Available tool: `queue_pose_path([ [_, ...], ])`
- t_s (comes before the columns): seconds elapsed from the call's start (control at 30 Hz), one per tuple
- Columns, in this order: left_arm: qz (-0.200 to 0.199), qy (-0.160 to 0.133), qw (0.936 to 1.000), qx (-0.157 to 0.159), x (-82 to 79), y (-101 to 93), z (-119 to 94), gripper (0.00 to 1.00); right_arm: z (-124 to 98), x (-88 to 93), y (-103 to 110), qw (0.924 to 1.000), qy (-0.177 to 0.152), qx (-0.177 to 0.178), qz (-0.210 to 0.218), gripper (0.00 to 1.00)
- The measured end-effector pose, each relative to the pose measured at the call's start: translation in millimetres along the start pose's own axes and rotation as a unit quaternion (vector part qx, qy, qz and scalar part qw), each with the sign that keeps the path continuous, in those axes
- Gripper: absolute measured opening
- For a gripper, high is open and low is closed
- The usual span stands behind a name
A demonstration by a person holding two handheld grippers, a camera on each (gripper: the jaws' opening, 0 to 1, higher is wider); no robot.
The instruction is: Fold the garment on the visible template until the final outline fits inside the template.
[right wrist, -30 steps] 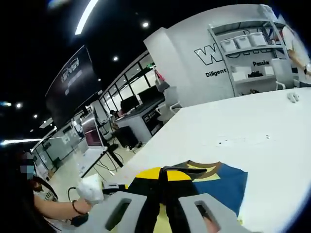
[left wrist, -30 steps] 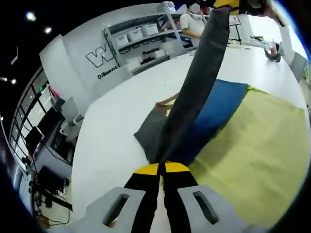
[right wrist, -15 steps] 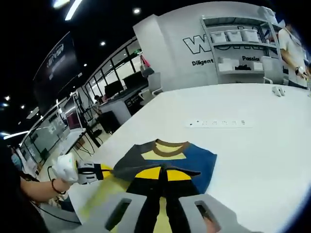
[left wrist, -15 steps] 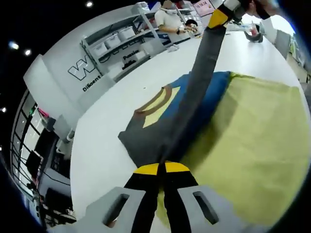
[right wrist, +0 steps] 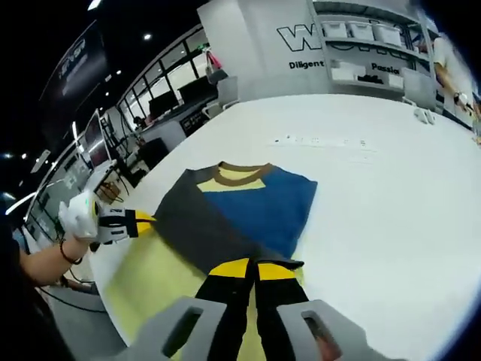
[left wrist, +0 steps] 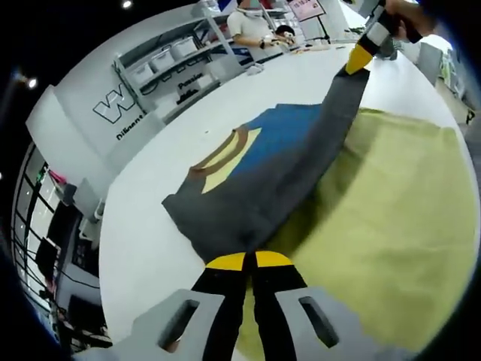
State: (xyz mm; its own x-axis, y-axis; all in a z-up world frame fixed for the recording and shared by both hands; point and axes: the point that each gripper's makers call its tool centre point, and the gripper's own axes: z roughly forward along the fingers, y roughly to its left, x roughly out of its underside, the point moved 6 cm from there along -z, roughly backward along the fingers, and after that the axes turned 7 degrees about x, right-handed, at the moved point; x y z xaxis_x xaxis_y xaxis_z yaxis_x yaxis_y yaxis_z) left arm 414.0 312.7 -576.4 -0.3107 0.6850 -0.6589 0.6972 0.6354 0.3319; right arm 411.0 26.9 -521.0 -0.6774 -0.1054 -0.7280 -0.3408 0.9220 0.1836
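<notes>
A grey side panel of the blue shirt [right wrist: 255, 207] is being held over the yellow template [left wrist: 391, 226] by the clamped left gripper [left wrist: 249, 261] and right gripper [right wrist: 252, 268], with the fold judged partly done

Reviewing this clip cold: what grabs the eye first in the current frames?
The garment, grey and blue with a brown collar, lies spread on the white table, one grey strip stretched taut between the left gripper and the right gripper, both shut on its edge. Under it, nearer the person, lies the yellow-green template.
</notes>
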Motion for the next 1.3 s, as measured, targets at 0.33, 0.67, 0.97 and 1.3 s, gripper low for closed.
queue_pose_path([
  [0.33, 0.022, 0.017, 0.9993, 0.024, 2.8, -9.1, 1, 0.04, 6, 57.3, -7, 0.9956, 0.084, -0.004, 0.042, 0.0],
  [0.67, 0.019, 0.017, 0.9989, 0.039, 7.2, -14.2, 3, 0.08, 10, 68.8, -9, 0.9941, 0.098, 0.001, 0.047, 0.0],
  [0.97, 0.028, -0.005, 0.9995, 0.012, 7.8, -0.2, -16, 0.25, 8, 58.6, -25, 0.9973, 0.056, 0.025, 0.042, 0.15],
  [1.3, 0.003, 0.011, 0.9995, -0.029, 31.9, 19.7, -13, 0.25, 18, 62.2, -26, 0.9943, 0.063, 0.018, 0.085, 0.08],
])
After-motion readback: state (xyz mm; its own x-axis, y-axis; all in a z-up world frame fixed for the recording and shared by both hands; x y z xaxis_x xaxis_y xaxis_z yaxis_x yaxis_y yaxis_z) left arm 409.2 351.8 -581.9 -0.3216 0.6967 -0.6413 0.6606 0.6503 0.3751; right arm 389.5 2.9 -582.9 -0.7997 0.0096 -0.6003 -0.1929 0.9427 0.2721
